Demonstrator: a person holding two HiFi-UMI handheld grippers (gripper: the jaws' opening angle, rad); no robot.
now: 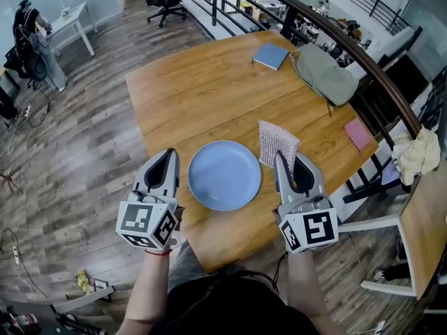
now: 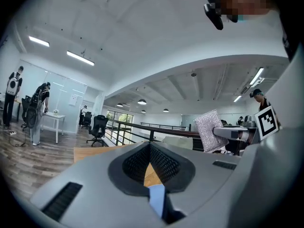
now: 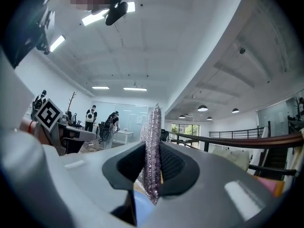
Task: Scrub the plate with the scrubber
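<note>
A round blue plate [image 1: 225,175] lies flat on the wooden surface [image 1: 209,89], close to its near edge and about midway along it. The plate's whole face shows plain blue, with only a soft sheen on it.

The right claw [image 1: 283,158] stands just beside the plate's right rim, over the near right part of the surface. It is pinching the scrubber [image 1: 277,142], a silvery mesh pad. The pad stands upright above the claw's tips, its lower edge caught between them and its upper part fanning out free. In the right gripper view the two dark ribbed pads [image 3: 173,165] press on either side of the scrubber [image 3: 153,146], which is seen edge-on as a thin sparkling strip. A sliver of the blue plate [image 3: 142,208] shows below it. From these views I cannot tell whether the scrubber touches the plate.

The left claw [image 1: 170,153] sits just beside the plate's left rim, near the surface's near left corner. In the left gripper view its jaws are pressed together at the tips with nothing held. Through the narrow slit below them a bit of wood and the plate's rim [image 2: 156,196] can be seen.

Toward the far right corner of the surface lie a blue notebook [image 1: 271,56] and, beside it, a slumped grey-green bag [image 1: 323,73]. What the bag holds cannot be seen. A pink pad [image 1: 357,132] rests by the right edge.
</note>
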